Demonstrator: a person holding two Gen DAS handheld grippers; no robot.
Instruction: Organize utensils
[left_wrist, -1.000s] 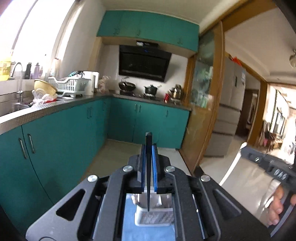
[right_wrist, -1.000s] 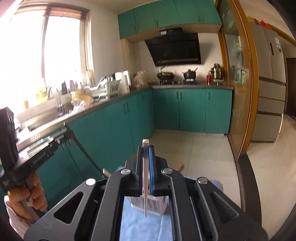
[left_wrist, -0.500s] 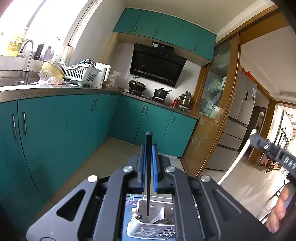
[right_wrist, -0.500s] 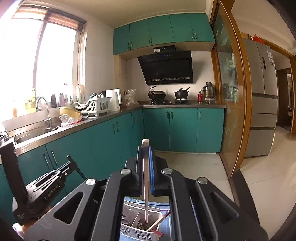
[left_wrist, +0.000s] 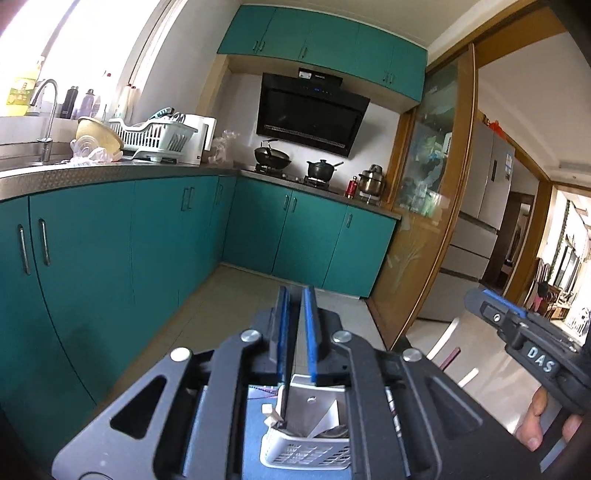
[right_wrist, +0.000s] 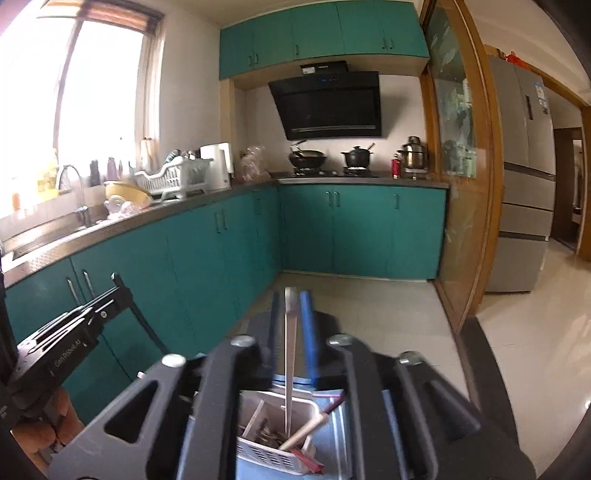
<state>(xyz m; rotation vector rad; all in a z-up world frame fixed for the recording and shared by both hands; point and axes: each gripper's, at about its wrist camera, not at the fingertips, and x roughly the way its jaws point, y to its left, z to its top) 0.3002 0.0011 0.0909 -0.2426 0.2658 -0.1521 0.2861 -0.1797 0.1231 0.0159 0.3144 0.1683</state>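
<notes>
My left gripper (left_wrist: 296, 334) stands slightly open and empty above a white slotted utensil basket (left_wrist: 306, 452). A thin black utensil (left_wrist: 283, 406) stands in that basket, free of the pads. My right gripper (right_wrist: 293, 332) is shut on a pale flat utensil (right_wrist: 289, 365) that hangs down with its tip over the same basket (right_wrist: 273, 456), which holds several utensils. The basket rests on a blue cloth (right_wrist: 258, 474). Each gripper shows in the other's view, the right one (left_wrist: 532, 350) and the left one (right_wrist: 62, 350).
Teal lower cabinets (left_wrist: 155, 236) run along the left and back under a steel counter with a sink (left_wrist: 40, 122), a dish rack (left_wrist: 151, 134) and pots on a hob (left_wrist: 295, 158). A wood-framed glass door (left_wrist: 424, 206) and a fridge (right_wrist: 524, 177) stand at the right.
My left gripper has opened and let go of the black utensil, which now stands in the basket. Both grippers have tilted up. The right gripper still holds its pale utensil.
</notes>
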